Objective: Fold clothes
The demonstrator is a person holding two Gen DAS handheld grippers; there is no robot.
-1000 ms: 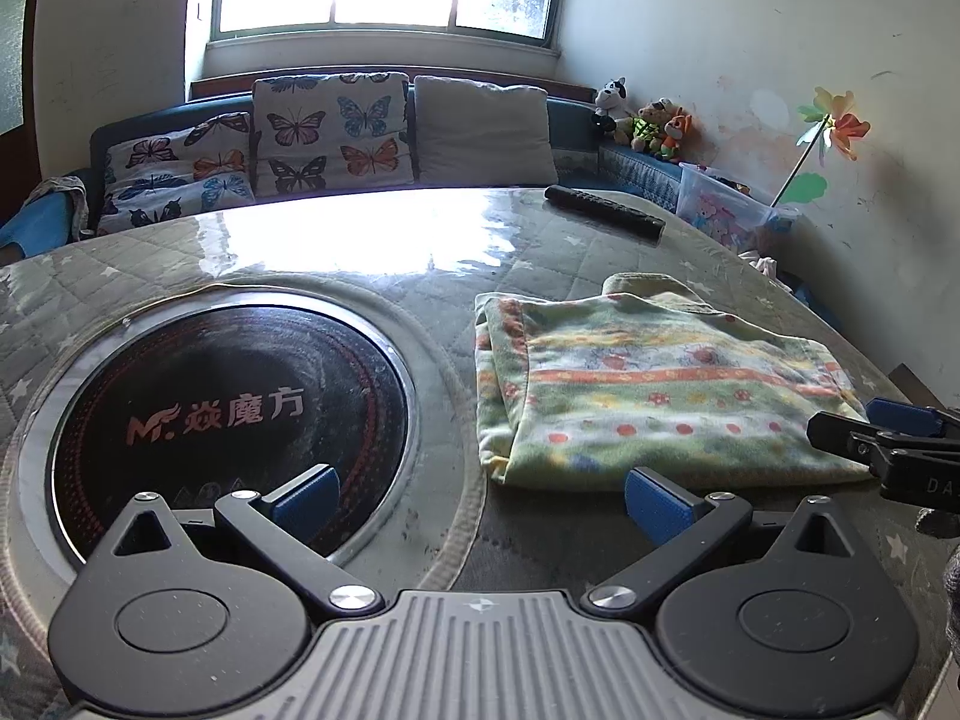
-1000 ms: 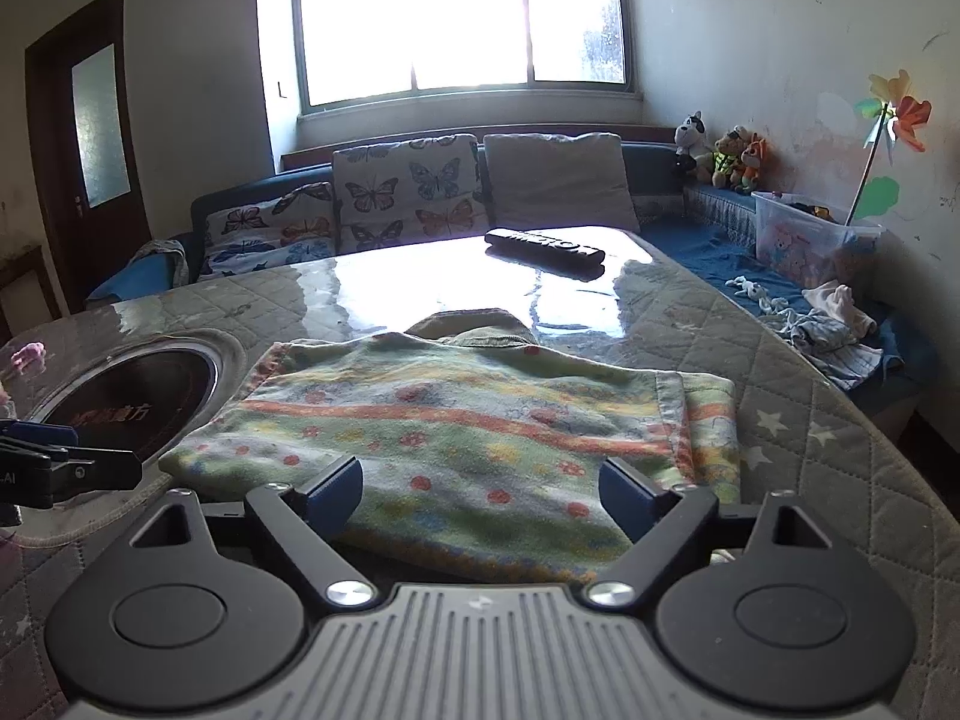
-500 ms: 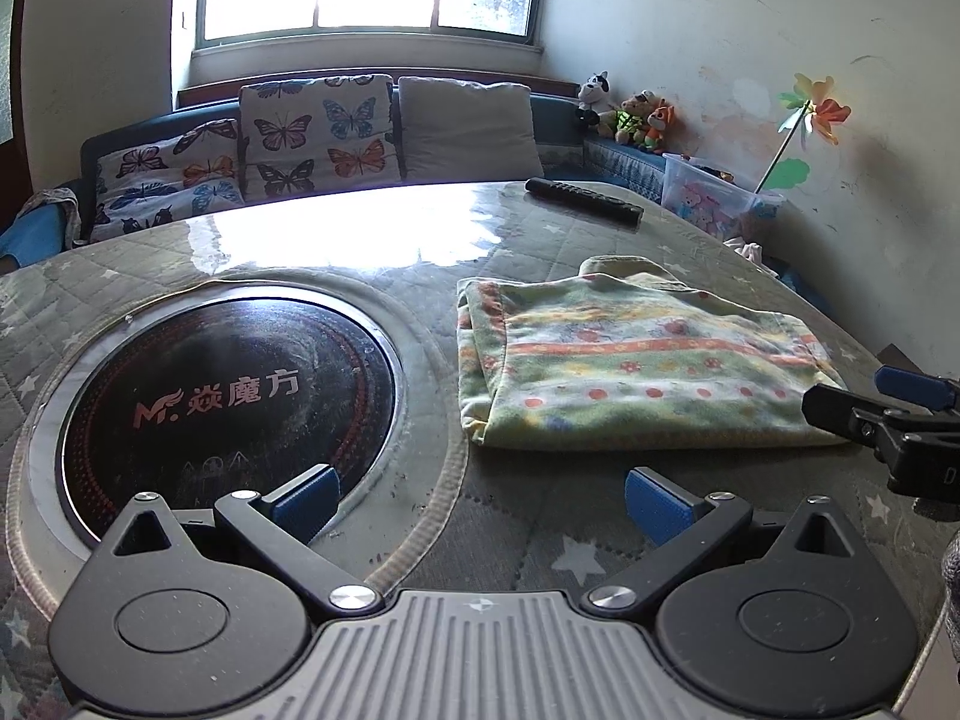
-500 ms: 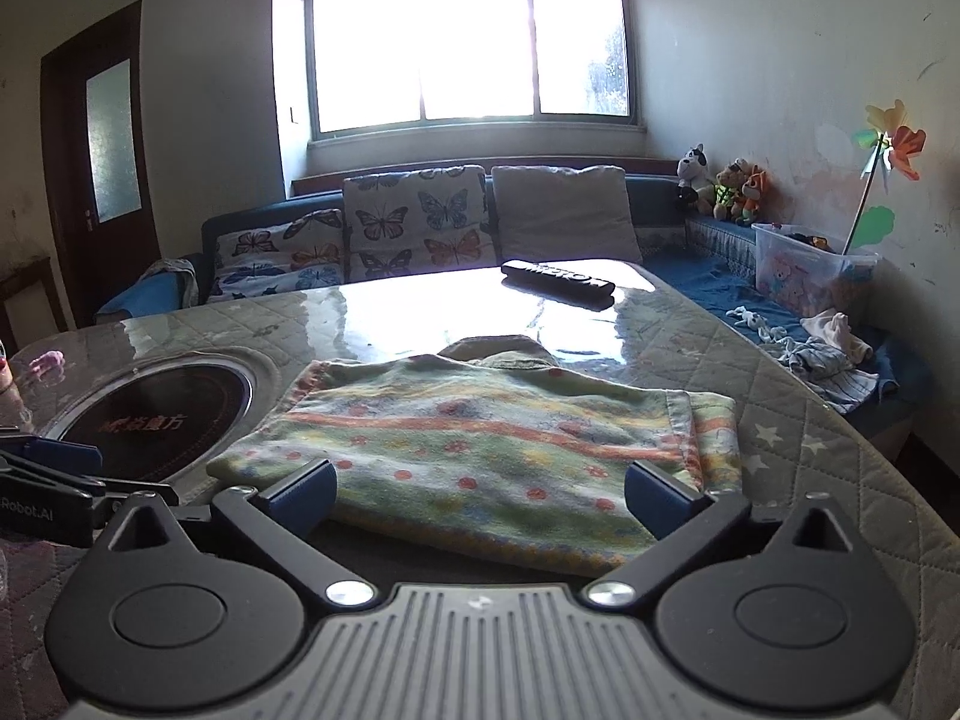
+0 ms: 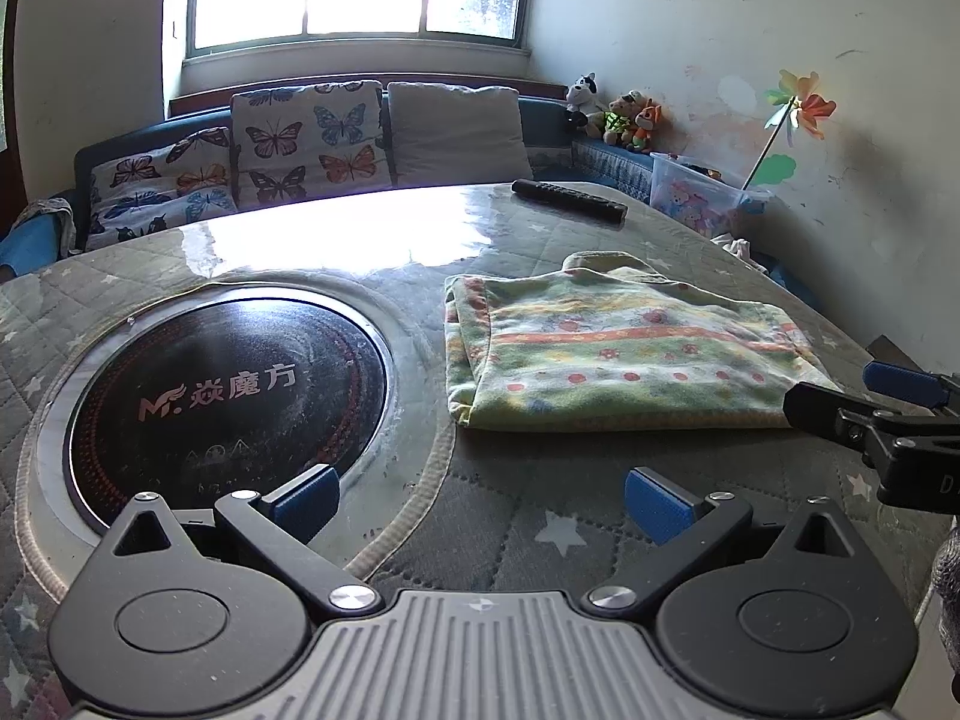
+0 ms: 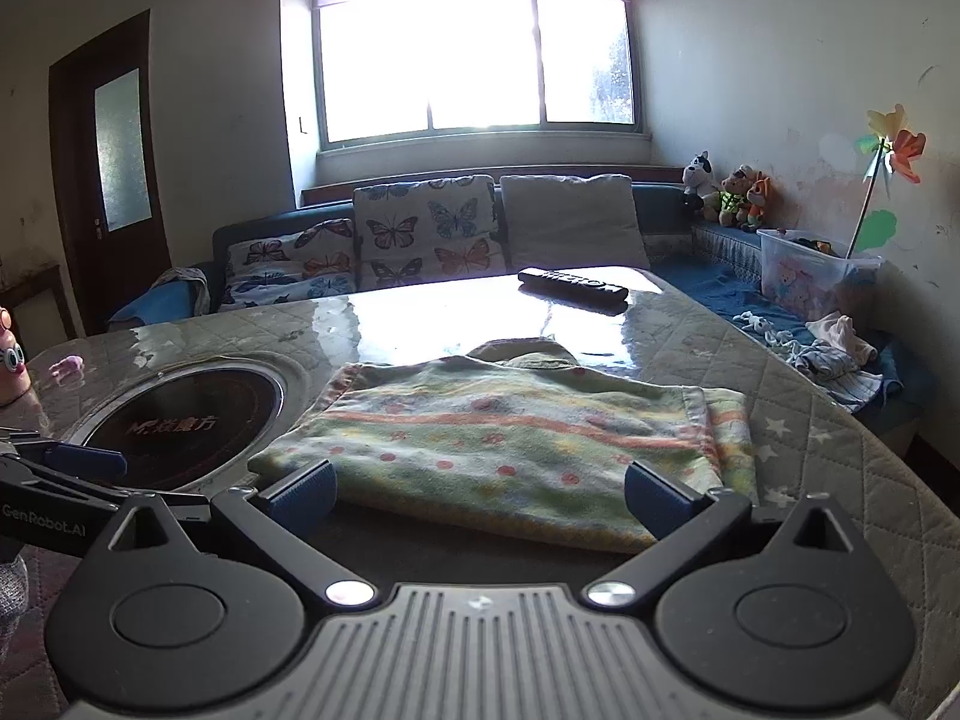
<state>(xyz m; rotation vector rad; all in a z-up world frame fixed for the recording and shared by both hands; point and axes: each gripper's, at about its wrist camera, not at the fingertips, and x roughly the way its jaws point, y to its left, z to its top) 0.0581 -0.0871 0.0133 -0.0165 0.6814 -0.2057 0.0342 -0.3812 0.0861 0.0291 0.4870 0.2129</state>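
while the folded garment [image 6: 516, 438] lies flat, left gripper [image 5: 480, 495] and right gripper [image 6: 480, 489] gape wide, empty

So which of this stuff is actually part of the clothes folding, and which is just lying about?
Part of the job:
- folded garment
- left gripper, open
- right gripper, open

Just lying about:
- remote control
- round cooktop set in the table
- butterfly cushions
- plush toys
- pinwheel

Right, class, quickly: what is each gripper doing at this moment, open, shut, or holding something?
Left gripper: open, holding nothing.
Right gripper: open wide, empty; the folded garment lies on the table just beyond its fingertips.
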